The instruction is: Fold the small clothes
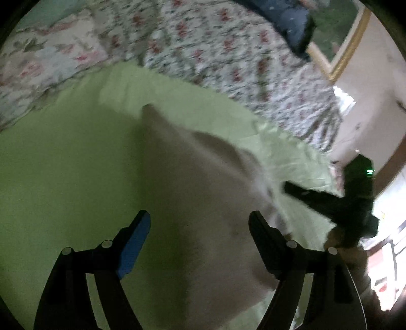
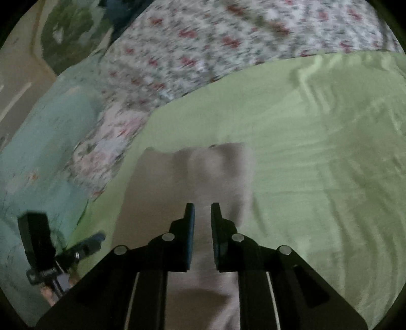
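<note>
A small beige garment point(image 1: 198, 182) lies on a light green sheet point(image 1: 63, 157); it also shows in the right wrist view point(image 2: 187, 182). My left gripper point(image 1: 199, 220) is wide open above the garment's near part, holding nothing. My right gripper point(image 2: 202, 210) hovers over the garment with its jaws a narrow gap apart, nothing between them. The right gripper also shows in the left wrist view point(image 1: 327, 200), at the garment's right side. The left gripper shows in the right wrist view point(image 2: 63, 243), low on the left. Both views are blurred.
A floral quilt point(image 1: 215, 50) covers the bed beyond the green sheet point(image 2: 317, 152). A pale teal cloth point(image 2: 43, 157) lies at the left. A gold-framed picture point(image 1: 347, 43) leans on the wall at the back right. A dark blue item point(image 1: 291, 22) lies on the quilt.
</note>
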### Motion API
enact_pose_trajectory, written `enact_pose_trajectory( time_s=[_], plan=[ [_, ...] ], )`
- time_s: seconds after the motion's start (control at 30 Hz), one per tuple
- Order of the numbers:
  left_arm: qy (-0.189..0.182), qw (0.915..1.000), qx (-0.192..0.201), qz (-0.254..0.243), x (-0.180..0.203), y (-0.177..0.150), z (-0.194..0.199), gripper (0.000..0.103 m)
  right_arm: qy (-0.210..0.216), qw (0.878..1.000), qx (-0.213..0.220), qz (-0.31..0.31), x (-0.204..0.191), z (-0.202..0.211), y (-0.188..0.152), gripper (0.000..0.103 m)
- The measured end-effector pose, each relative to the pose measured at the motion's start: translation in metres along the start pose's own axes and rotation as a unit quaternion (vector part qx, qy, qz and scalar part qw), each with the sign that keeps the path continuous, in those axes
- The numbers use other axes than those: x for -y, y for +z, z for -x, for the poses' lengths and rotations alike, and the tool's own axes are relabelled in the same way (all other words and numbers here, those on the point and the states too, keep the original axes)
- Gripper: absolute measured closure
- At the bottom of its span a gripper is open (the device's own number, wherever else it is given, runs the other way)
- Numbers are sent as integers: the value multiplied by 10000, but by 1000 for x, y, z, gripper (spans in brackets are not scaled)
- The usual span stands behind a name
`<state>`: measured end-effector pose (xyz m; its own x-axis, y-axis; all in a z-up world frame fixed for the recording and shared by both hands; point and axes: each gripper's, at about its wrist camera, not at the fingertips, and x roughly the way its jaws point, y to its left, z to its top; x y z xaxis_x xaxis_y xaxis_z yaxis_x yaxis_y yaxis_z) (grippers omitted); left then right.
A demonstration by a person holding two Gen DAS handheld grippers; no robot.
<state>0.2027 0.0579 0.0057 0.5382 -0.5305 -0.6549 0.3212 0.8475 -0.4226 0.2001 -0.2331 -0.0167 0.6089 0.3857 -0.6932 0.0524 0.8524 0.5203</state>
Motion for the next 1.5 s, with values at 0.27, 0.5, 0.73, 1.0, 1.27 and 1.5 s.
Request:
enact_pose_trajectory(
  time_s=[0.27,0.5,0.73,1.0,1.27,1.5],
  plan=[
    [-172,9981,-330,-491,21,3,-48,24,-44,9986,-528,-89,2,-52,9,89],
    [191,9968,-470,-618,21,7,-65,23,-392,9970,-498,-441,32,-78,23,102],
    [-319,9985,-302,-337,15,-19,-12,24,-384,9987,-206,-265,4,-19,-3,97],
    [-749,9956,-396,-408,20,-78,23,24,-100,9994,-292,174,-35,28,-84,97],
    [-382,9969,-612,-324,3,-105,3,30,-729,9959,-531,-5,1,11,-120,102],
    [53,9972,-618,-425,19,-110,5,30,-902,9950,-428,95,-5,18,-126,102]
  ],
)
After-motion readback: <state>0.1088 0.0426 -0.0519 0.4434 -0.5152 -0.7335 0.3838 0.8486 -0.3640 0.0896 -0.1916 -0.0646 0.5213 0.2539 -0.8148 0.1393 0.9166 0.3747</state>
